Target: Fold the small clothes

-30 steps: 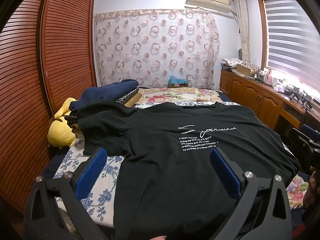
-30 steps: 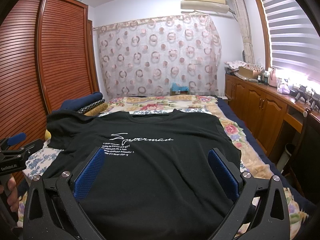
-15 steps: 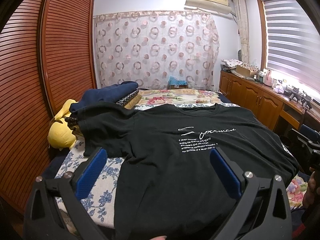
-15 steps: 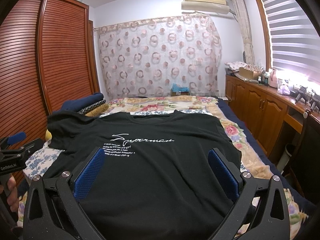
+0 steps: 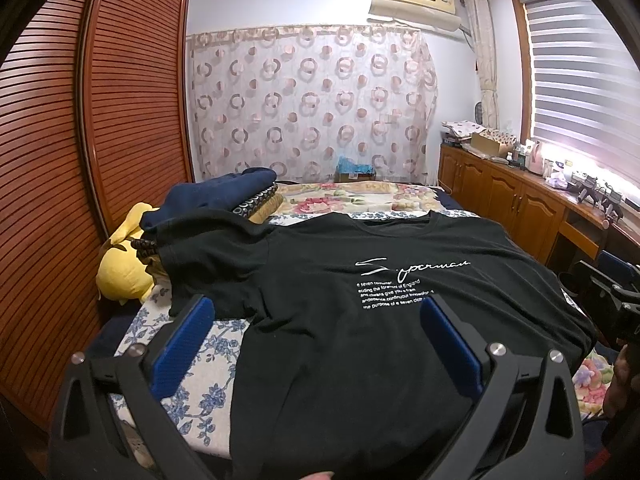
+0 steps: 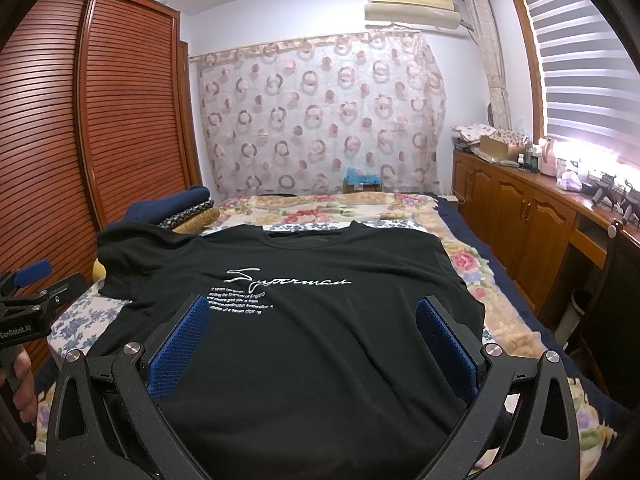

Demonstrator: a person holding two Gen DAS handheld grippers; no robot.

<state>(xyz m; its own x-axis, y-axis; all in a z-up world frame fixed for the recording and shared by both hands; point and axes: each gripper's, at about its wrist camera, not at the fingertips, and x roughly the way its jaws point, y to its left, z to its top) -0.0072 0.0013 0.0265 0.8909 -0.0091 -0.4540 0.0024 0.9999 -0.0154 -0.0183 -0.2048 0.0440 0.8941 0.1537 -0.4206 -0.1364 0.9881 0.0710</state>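
Black T-shirt [image 5: 360,320], white print uppermost, lies spread flat on the floral bedspread [image 5: 192,364], one sleeve draped onto a folded clothes pile [image 5: 224,196]. Left gripper [image 5: 316,340] and right gripper [image 6: 312,336]: jaws wide apart, empty, poised above the shirt's lower part.

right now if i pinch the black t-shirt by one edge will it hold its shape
Probably not: the black t-shirt lies limp and follows the bed, so it should sag. Its left sleeve drapes over the clothes pile, so lifting may drag it.

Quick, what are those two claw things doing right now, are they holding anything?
Left gripper: open, holding nothing, above the black T-shirt.
Right gripper: open, holding nothing, above the same shirt.
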